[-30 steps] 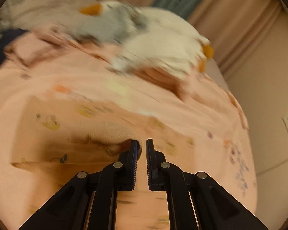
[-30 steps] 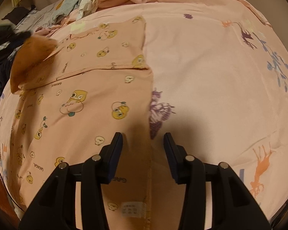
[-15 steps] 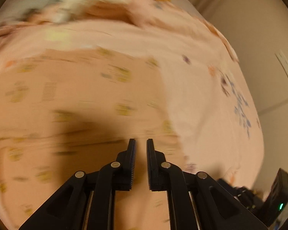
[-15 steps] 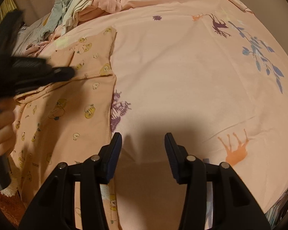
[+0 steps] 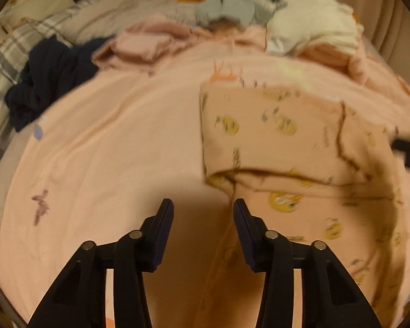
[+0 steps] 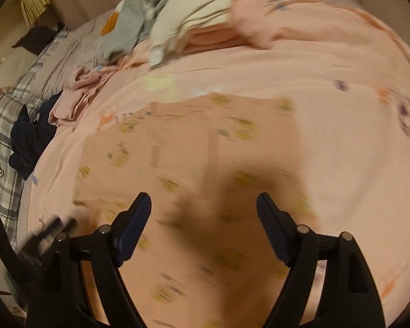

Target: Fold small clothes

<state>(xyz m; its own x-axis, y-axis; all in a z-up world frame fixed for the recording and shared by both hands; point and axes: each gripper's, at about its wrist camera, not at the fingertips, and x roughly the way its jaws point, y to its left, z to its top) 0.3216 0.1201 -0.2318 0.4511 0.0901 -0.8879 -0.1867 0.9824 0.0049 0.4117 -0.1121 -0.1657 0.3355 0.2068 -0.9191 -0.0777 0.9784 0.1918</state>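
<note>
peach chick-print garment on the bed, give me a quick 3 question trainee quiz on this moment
1. True or false: the left gripper is clamped on the peach chick-print garment.
2. Multiple choice: the dark navy clothing, in the left wrist view, lies (A) on top of the garment, (B) far left, apart from it, (C) between the right gripper's jaws.
3. Fill in: one flap of the garment is already ____ over itself.

Key: 1 false, both grippers are open and empty; 2 B; 3 folded.
</note>
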